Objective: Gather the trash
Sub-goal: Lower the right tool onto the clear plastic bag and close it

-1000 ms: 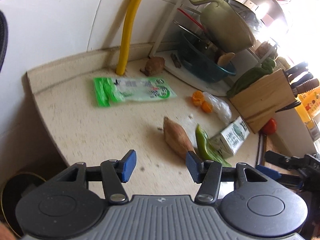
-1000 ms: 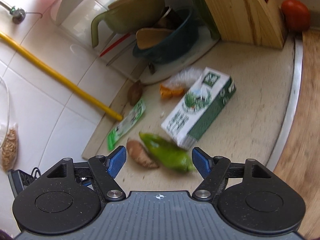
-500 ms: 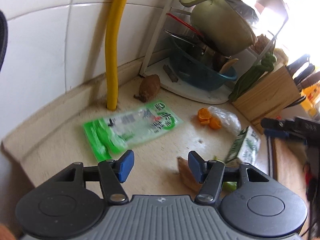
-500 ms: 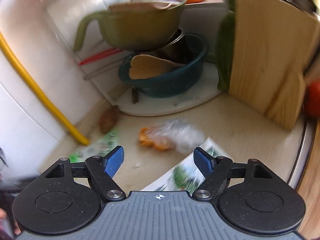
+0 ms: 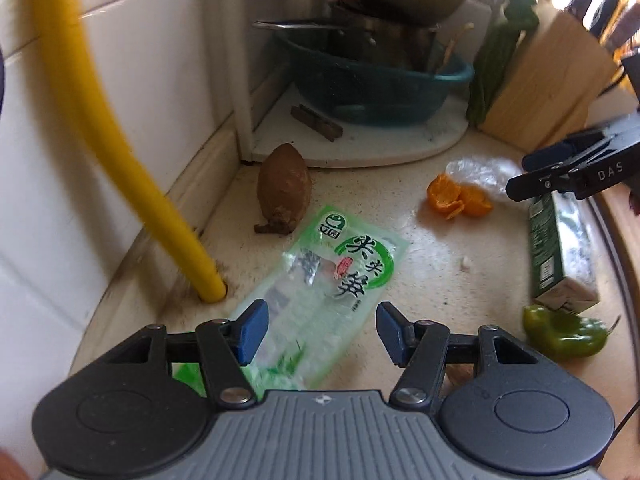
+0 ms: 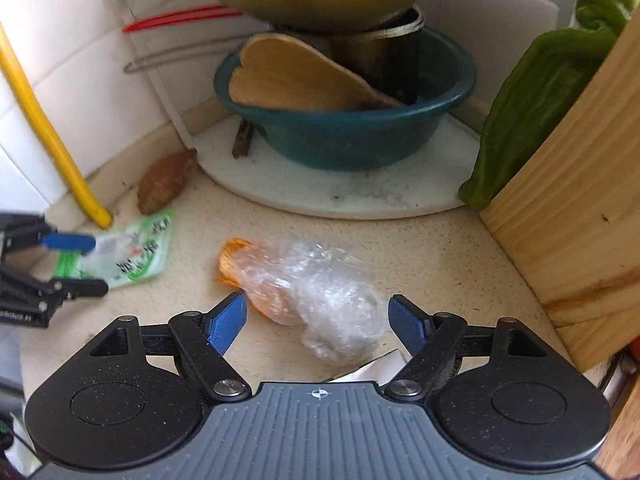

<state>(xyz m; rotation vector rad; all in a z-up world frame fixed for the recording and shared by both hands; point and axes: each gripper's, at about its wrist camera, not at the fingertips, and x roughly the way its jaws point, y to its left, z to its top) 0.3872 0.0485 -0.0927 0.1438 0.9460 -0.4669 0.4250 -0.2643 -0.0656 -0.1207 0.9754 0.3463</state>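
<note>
Left gripper: my left gripper (image 5: 318, 332) sits at the lower centre of its view, fingers spread wide and holding nothing, poised over the near end of the green snack wrapper (image 5: 324, 280).
Right gripper: my right gripper (image 6: 318, 322) is spread just as wide, empty, with the crumpled clear plastic bag (image 6: 320, 292) lying between its blue pads (image 6: 226, 322); I cannot tell whether either pad touches it.
Green snack wrapper: flat on the beige countertop (image 5: 460, 248), running diagonally from centre to lower left, just beside the foot of the yellow hose (image 5: 120, 160).
Orange peel: right of centre in the left view (image 5: 458, 200), touching the plastic bag; in the right view it shows partly through the bag.
Green-and-white carton: lying at the right edge of the left view (image 5: 560, 248), with a green pepper (image 5: 564, 332) just below it.
Sweet potato: by the wall, above the wrapper's far end (image 5: 284, 188).
Teal basin: upper centre, on a white tray (image 6: 344, 192), holding a wooden spatula (image 6: 296, 76).
</note>
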